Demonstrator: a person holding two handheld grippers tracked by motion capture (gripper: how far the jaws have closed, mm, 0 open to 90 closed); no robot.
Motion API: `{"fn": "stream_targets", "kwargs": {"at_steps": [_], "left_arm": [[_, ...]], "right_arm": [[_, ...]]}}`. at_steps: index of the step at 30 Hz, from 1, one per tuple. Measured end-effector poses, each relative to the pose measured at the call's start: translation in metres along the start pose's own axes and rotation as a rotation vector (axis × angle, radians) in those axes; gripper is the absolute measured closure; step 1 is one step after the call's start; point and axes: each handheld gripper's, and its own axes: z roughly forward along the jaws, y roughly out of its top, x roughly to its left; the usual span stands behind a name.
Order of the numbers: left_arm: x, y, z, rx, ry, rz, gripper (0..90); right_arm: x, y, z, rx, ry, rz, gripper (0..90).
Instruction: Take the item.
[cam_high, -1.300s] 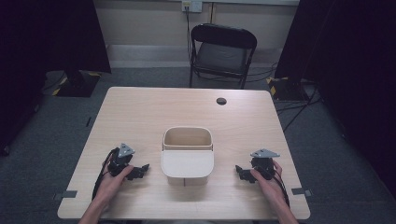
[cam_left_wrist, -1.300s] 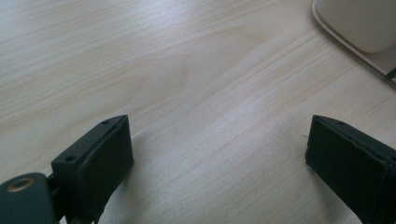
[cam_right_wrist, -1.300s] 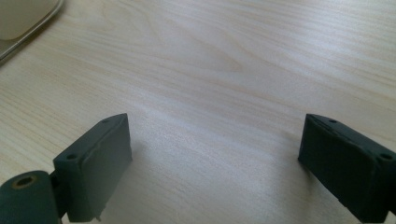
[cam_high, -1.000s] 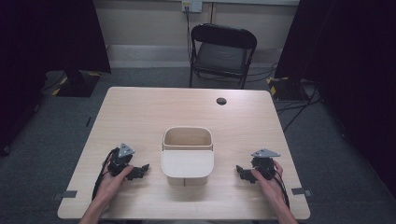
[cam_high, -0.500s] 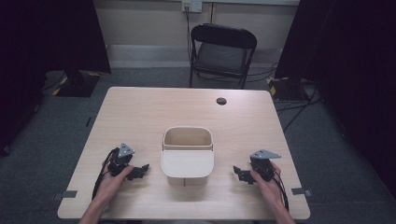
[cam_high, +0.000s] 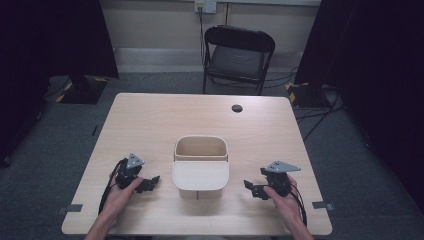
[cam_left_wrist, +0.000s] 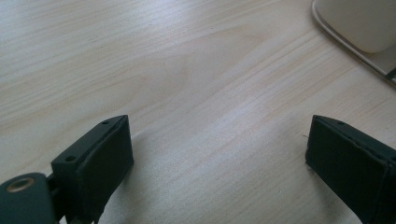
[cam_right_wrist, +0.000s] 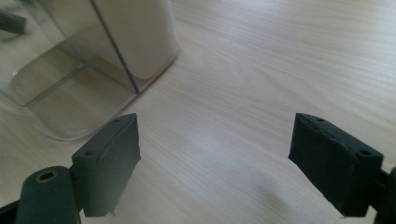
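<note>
- The left gripper (cam_high: 148, 183) is held just left of the cream bin (cam_high: 201, 162), low over the tabletop (cam_high: 165, 120), apart from the bin's wall.
- Its jaws are spread wide, and nothing is held between them; only bare wood is seen there in the left gripper view.
- The cream bin is stood upright at the middle of the tabletop's near half, with its open top seen from above.
- The right gripper (cam_high: 253, 189) is held just right of the bin, its jaws turned toward it and clear of it.
- These jaws are likewise spread wide and empty.
- A small dark disc (cam_high: 237, 108) is seen beyond the bin, and a folding chair (cam_high: 238, 52) farther back.
</note>
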Motion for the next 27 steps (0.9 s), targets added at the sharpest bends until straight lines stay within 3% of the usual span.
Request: {"fn": "stream_targets", "kwargs": {"at_steps": [7,15,27], "left_arm": [[0.0,0.0,0.0,0.0,0.0,0.0,6.8],[0.0,0.0,0.0,0.0,-0.001,0.0,6.8],[0.0,0.0,0.0,0.0,0.0,0.001,6.8]], "right_arm": [[0.019,0.007,-0.009,-0.06,0.08,-0.058,16.9],[0.036,0.012,-0.013,-0.084,0.142,-0.104,17.7],[0.058,0.016,-0.006,-0.1,0.23,-0.131,19.1]]}}
